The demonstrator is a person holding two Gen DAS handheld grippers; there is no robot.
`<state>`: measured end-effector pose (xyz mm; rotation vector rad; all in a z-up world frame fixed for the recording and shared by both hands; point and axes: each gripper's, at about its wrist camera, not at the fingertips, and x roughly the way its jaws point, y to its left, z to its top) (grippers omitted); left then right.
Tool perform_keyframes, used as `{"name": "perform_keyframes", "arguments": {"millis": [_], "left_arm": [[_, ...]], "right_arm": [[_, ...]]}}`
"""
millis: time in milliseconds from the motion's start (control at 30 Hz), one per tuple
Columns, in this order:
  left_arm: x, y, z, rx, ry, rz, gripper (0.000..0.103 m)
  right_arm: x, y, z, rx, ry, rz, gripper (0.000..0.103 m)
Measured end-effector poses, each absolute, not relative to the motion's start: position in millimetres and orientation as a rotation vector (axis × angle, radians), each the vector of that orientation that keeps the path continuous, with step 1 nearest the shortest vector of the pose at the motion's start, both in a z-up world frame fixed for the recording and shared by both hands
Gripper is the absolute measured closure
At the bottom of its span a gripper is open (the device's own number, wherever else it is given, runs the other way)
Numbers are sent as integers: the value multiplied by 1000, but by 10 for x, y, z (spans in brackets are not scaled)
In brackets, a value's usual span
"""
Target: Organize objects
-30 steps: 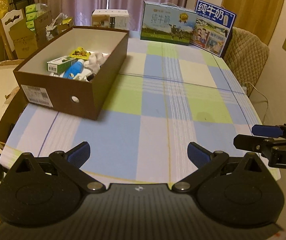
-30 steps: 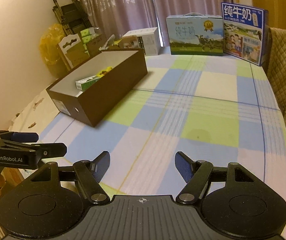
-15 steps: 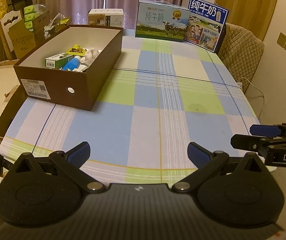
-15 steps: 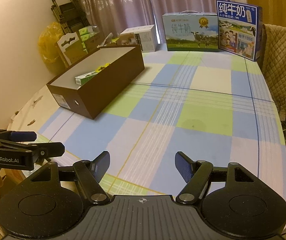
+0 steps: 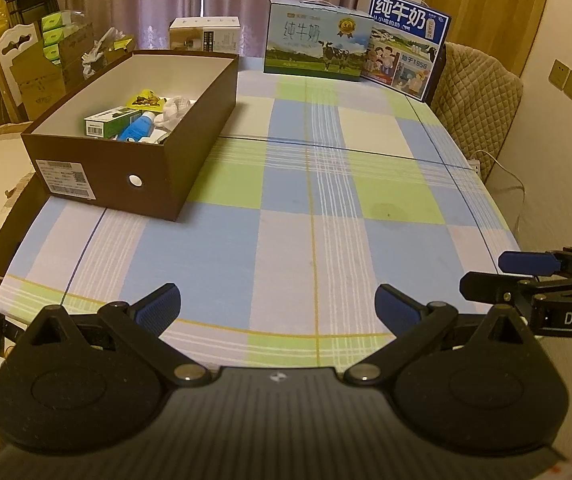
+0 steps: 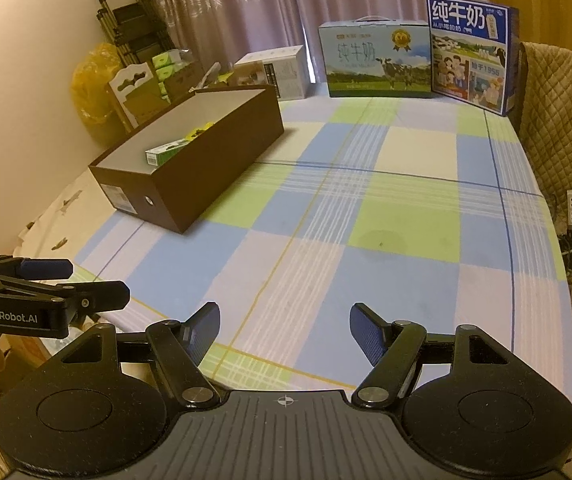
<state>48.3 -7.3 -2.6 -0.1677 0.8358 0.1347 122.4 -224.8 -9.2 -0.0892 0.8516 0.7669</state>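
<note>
Both grippers, left [image 5: 277, 305] and right [image 6: 284, 325], hang released and empty at frame bottom, having drawn back from the brown shoebox [image 5: 189, 148] at upper left, where the green carton [image 5: 107, 120] and blue tube [image 5: 137, 128] already lie, suggesting organizing is finished.

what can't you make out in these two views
- Right wrist view: most of what is in the brown box hides behind its near wall; only a green carton shows.
- Left wrist view: the items under the blue tube are covered, and the box label is too small to read.
- The right gripper is cut off by the edge.
</note>
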Motion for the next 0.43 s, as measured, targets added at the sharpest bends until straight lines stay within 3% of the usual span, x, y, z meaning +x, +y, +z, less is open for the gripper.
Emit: {"name": "perform_keyframes", "arguments": {"millis": [433], "left_arm": [[563, -147, -45, -149, 834, 113, 1]], "right_arm": [[1299, -2283, -149, -81, 869, 765, 34]]}}
